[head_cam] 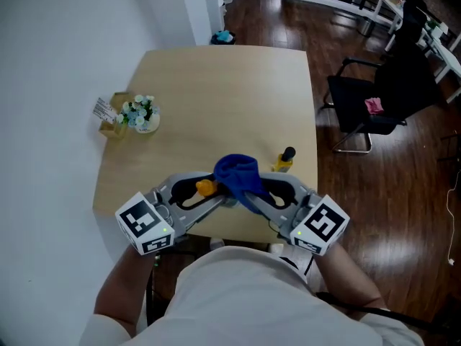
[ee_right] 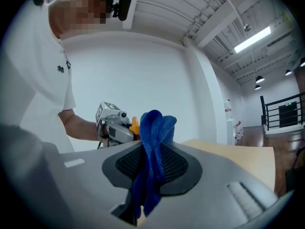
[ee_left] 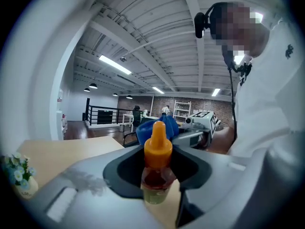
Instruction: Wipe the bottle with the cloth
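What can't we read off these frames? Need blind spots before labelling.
1. Head view: only the orange cap of the bottle shows; the cloth and the jaws hide its body, so contact is unclear.
2. Left gripper view: the bottle's label is blurred, its base sunk between the jaws.
3. Right gripper view: the cloth's lower end vanishes between the jaws.
4. Head view: the dark-capped bottle behind is too small to identify.

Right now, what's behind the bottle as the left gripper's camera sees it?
The blue cloth, pinched in the right hand-held gripper, sits just behind the bottle. Its cap covers the cloth's middle, so whether they touch cannot be seen.
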`<act>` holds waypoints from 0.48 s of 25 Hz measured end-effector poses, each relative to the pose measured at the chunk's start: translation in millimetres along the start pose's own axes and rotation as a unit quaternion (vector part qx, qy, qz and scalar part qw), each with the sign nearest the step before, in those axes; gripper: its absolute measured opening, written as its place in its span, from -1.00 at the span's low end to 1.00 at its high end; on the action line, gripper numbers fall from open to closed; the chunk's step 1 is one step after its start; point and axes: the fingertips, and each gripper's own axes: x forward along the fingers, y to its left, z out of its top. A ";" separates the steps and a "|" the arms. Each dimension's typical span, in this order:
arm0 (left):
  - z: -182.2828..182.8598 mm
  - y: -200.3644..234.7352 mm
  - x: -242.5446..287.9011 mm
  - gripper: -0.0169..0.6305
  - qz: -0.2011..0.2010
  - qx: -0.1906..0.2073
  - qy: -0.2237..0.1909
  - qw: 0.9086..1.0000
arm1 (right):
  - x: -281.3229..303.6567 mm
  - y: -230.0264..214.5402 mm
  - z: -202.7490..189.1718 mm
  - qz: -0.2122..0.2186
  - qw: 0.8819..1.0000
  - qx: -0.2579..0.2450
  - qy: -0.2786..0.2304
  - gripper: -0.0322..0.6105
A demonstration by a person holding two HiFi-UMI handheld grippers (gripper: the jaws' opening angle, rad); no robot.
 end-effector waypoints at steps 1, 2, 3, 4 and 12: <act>4.0 2.9 -3.0 -0.45 -0.002 -0.002 -0.002 1.000 | 0.4 -2.1 -7.2 -0.007 1.000 0.004 0.005 -0.60; 8.0 5.4 -5.2 -0.45 -0.004 -0.002 -0.004 1.000 | 0.4 -4.2 -14.5 -0.013 1.000 0.008 0.009 -0.60; 11.8 7.9 -6.5 -0.45 -0.006 -0.001 -0.005 1.000 | 0.0 -6.7 -22.1 -0.020 1.000 0.013 0.013 -0.60; 15.5 10.5 -7.2 -0.45 -0.008 0.000 -0.006 1.000 | -0.6 -9.8 -30.2 -0.027 0.999 0.018 0.018 -0.61; 33.2 25.9 4.5 -0.45 -0.021 -0.013 -0.018 1.000 | -34.4 -33.8 -73.6 -0.089 0.993 0.043 0.058 -0.61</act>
